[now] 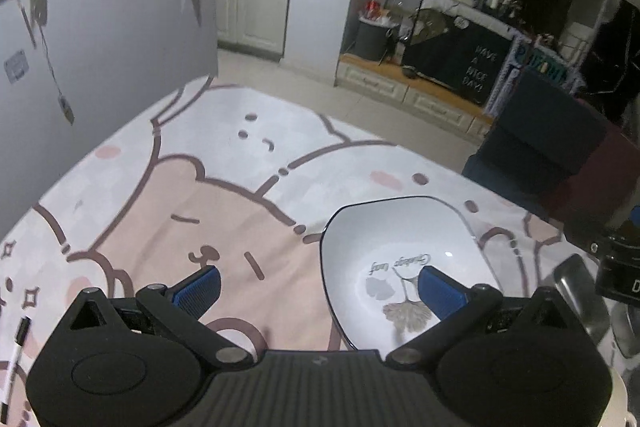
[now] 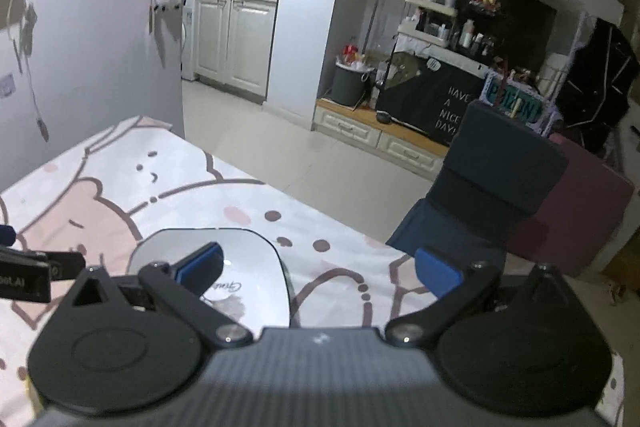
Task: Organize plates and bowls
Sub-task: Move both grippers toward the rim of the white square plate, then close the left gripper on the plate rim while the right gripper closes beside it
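I had both sets of fingers spread wide and empty. In the left wrist view the white plate (image 1: 404, 263) lay flat on the desk (image 1: 224, 227) at lower right of the frame, beneath the left gripper (image 1: 318, 289)'s right-hand blue pad. In the right wrist view it sat lower left, under the right gripper (image 2: 320, 267)'s left-hand pad. Neither looked clearly nearer; I judged either needed sideways centring.

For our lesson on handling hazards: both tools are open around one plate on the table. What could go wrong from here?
1. The glossy white square plate with a dark rim looks slick; a rim pinch by the left tool might slip.
2. It sits near the edge of the cartoon-bear tablecloth; a nudge from the right tool could push it off.
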`<state>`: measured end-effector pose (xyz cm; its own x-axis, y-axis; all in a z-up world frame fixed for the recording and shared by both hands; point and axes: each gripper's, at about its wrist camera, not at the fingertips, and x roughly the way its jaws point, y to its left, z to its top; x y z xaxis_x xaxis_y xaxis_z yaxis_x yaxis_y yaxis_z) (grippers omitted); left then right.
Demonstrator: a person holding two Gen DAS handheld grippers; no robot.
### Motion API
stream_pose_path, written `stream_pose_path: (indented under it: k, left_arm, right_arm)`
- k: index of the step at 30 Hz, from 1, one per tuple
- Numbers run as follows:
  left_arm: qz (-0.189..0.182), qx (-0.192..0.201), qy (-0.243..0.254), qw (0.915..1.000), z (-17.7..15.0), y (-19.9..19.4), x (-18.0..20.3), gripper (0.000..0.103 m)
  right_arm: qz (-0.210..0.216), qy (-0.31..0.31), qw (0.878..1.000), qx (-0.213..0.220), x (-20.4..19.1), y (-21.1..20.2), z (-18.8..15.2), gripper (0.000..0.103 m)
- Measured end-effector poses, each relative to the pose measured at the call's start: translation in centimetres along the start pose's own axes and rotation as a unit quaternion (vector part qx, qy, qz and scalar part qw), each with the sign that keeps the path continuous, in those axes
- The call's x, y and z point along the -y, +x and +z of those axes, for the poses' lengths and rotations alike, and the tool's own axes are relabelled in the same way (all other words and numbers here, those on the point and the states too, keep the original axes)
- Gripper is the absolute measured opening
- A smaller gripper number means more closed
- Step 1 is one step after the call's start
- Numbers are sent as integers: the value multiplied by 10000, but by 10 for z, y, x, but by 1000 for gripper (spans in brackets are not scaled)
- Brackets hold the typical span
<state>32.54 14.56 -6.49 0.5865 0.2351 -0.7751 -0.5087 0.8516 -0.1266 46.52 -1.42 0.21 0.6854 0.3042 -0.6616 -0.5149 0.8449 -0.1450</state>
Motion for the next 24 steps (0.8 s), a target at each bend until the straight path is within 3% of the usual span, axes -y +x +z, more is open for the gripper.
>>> stream_pose_path:
  k: [9,13,17,19,21,24]
  left_arm:
    - [0,-489,-329,9983,-4,50,-10,103]
    - [-89,-863,-358,9956,-3,67,-14,103]
    - [-151,-840,-486,9952,-5,74,-22,103]
    - [-185,-861,-553,9946,-5,78,-26,103]
    - [-284,-892,-679,9933,-6,80,-31,103]
    - [-493,-981,-917,9897,-6,84,-38,103]
  right_arm:
    - [357,243,9990,-115,-13,77,-13,103]
    - [429,465,9968,-497,-12,105,-20,103]
    - [460,839,9914,-896,-7,119,-27,100]
    - [512,1193,9858,-1064,-1,126,-30,78]
    - [656,1463,9784,-1307,3,134,-33,65]
    - [578,1399,9769,-1507,-1,138,-41,54]
